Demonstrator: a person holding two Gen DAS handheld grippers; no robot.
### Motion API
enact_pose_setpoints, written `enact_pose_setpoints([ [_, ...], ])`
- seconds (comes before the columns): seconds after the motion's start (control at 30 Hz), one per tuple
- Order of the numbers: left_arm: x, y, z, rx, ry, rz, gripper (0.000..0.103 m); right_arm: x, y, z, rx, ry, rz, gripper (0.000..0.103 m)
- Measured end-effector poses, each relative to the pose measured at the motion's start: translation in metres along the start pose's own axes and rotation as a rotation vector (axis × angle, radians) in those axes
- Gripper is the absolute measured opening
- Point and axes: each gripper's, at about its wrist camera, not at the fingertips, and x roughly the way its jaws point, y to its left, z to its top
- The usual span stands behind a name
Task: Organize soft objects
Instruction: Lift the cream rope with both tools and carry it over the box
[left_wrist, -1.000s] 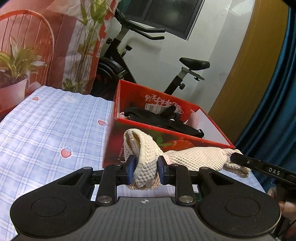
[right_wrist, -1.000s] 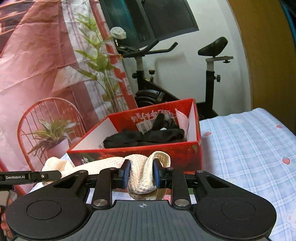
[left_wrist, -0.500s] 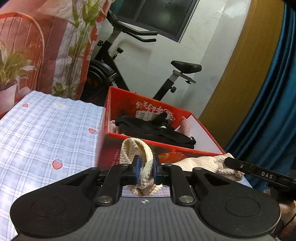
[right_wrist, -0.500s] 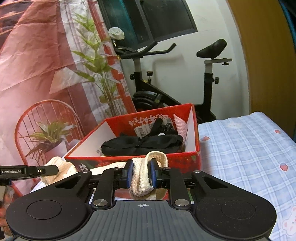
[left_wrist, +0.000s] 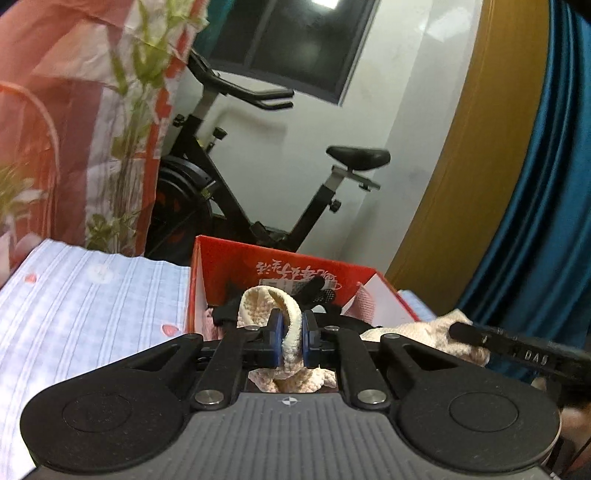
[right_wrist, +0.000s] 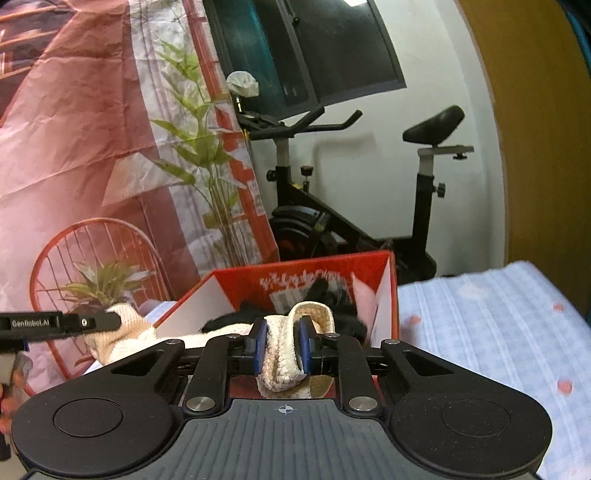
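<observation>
A cream knitted cloth (left_wrist: 291, 334) hangs stretched between my two grippers, in front of the red cardboard box (left_wrist: 280, 254). My left gripper (left_wrist: 291, 332) is shut on one bunched end, its blue pads pressing a thin fold. The right gripper (right_wrist: 281, 343) is shut on the other end of the cloth (right_wrist: 280, 354), with a thicker fold between its pads. Each view shows the other gripper's finger at the far end of the cloth (left_wrist: 424, 328) (right_wrist: 122, 332). The red box (right_wrist: 303, 264) holds black fabric (right_wrist: 332, 295) and a pink cloth (right_wrist: 364, 295).
The box stands on a bed with a blue checked sheet (left_wrist: 92, 314) (right_wrist: 480, 332). Behind it are a black exercise bike (left_wrist: 240, 206) and a white wall. A printed backdrop with plants (right_wrist: 110, 147) hangs on one side, a blue curtain (left_wrist: 535, 221) on the other.
Both grippers have risen and moved toward the box with the cloth. The left jaws have squeezed much tighter on their fold, the right ones slightly. The cloth now sits level with the box's opening.
</observation>
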Motion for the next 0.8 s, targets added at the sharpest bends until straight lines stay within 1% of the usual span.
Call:
enact_pose_setpoints([
  [0.13,0.031,0.006,0.009,-0.003,0.062,0.007,0.011,0.027,-0.006,0.017,-0.042,0.042,-0.027,0.017],
  [0.27,0.055,0.006,0.009,0.027,0.129,0.015,0.011,0.053,-0.008,0.022,-0.096,0.111,-0.057,0.017],
  [0.3,0.059,0.005,0.008,0.035,0.15,0.01,0.011,0.058,-0.006,0.021,-0.111,0.128,-0.061,0.017],
  [0.4,0.074,0.005,0.004,0.028,0.243,-0.039,0.011,0.072,-0.003,0.017,-0.158,0.195,-0.062,0.017],
  [0.47,0.078,0.004,0.001,0.044,0.263,-0.04,0.011,0.079,0.0,0.014,-0.163,0.239,-0.046,0.017],
  [0.57,0.08,0.006,-0.002,0.042,0.286,-0.034,0.011,0.087,0.004,0.011,-0.159,0.279,-0.05,0.017],
  [0.67,0.082,0.007,-0.003,0.05,0.298,-0.025,0.011,0.093,0.003,0.012,-0.128,0.295,-0.057,0.017],
  [0.8,0.083,0.008,-0.003,0.047,0.299,-0.016,0.012,0.096,0.002,0.009,-0.135,0.304,-0.064,0.017],
])
